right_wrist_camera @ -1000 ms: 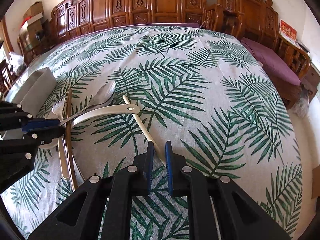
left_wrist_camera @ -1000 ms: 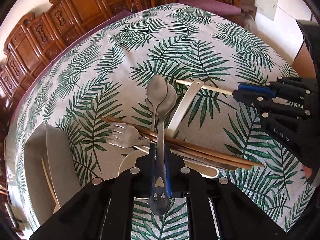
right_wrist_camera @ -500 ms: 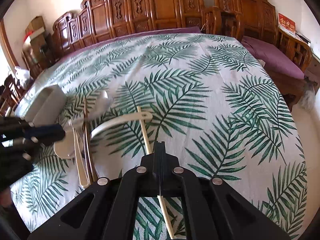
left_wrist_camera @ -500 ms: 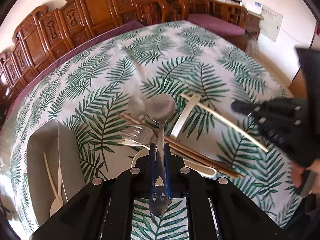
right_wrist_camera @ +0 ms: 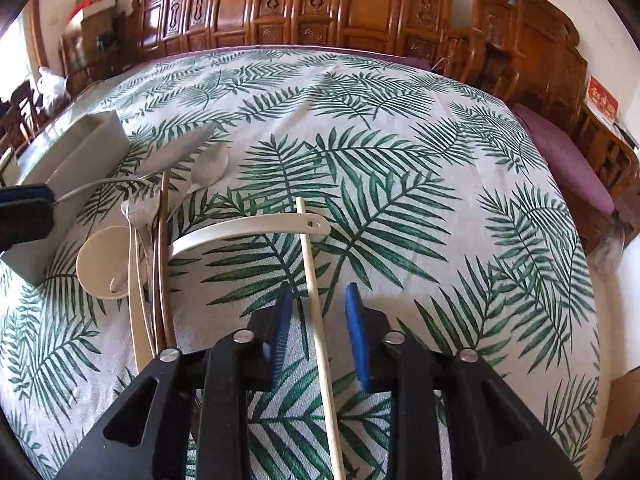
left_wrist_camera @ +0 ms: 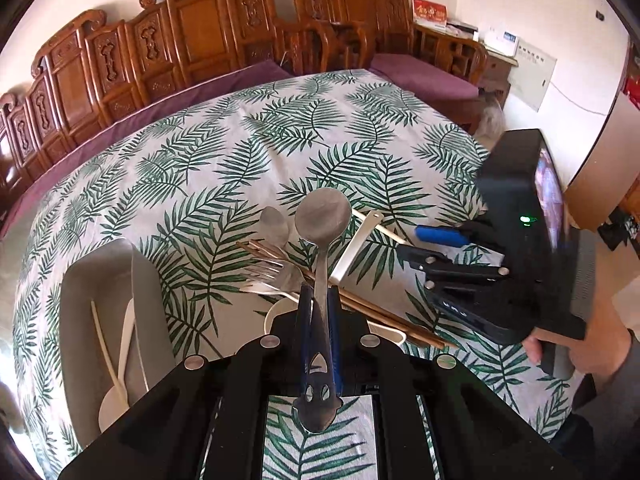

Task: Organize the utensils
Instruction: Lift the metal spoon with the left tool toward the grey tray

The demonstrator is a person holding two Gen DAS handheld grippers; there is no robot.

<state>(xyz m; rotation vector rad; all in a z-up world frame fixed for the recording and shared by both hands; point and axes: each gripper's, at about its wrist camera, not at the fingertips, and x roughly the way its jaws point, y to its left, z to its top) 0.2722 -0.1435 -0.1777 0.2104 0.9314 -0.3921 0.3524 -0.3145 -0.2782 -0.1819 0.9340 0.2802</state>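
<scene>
My left gripper (left_wrist_camera: 318,304) is shut on the handle of a steel spoon (left_wrist_camera: 322,216) and holds it up over the utensil pile. The pile holds a second steel spoon (left_wrist_camera: 274,222), a steel fork (left_wrist_camera: 276,272), brown chopsticks (left_wrist_camera: 360,304), a cream ladle (right_wrist_camera: 248,232) and a cream round spoon (right_wrist_camera: 100,260). My right gripper (right_wrist_camera: 318,300) is open, its blue pads either side of a cream chopstick (right_wrist_camera: 314,280) that lies on the cloth. A grey organizer tray (left_wrist_camera: 104,312) at the left holds cream utensils.
The table has a palm-leaf cloth (right_wrist_camera: 360,160). Carved wooden chairs (left_wrist_camera: 180,40) with purple cushions stand along the far side. The tray also shows in the right wrist view (right_wrist_camera: 76,152). A hand (left_wrist_camera: 576,344) grips the right tool.
My left gripper has lifted the steel spoon up off the pile. My right gripper closed on the cream chopstick half a second ago and now stands open around it.
</scene>
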